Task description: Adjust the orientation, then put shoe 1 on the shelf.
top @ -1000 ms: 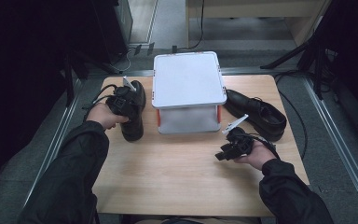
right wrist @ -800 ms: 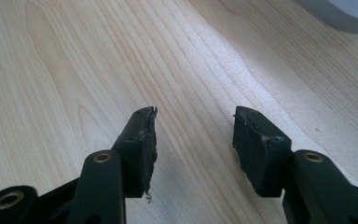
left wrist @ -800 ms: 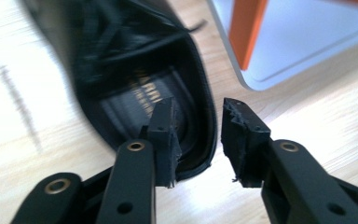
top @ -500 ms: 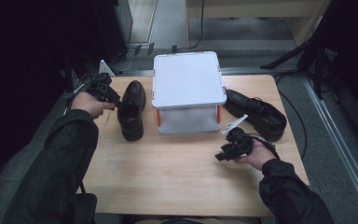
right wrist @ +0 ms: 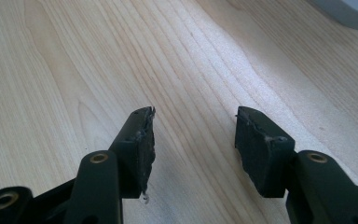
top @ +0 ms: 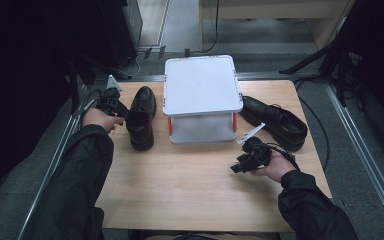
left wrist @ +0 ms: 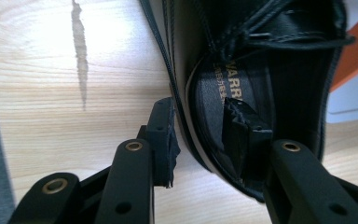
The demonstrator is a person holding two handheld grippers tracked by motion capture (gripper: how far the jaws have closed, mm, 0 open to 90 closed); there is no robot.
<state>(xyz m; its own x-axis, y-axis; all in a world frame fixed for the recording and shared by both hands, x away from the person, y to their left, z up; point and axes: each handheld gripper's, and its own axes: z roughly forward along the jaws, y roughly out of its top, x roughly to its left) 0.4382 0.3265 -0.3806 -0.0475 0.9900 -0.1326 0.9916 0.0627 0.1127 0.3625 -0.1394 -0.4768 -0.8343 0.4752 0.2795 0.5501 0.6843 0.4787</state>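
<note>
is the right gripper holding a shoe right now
No, the right gripper stands open over bare wooden table, with nothing between its jaws.

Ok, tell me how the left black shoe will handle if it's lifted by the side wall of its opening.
The left shoe is leather with a stitched sole, so probably firm but heavy for a one-wall pinch. The left gripper straddles that wall, one jaw inside, one outside; the thin collar may flex. Held at one side, the shoe will likely tilt or swing.
</note>
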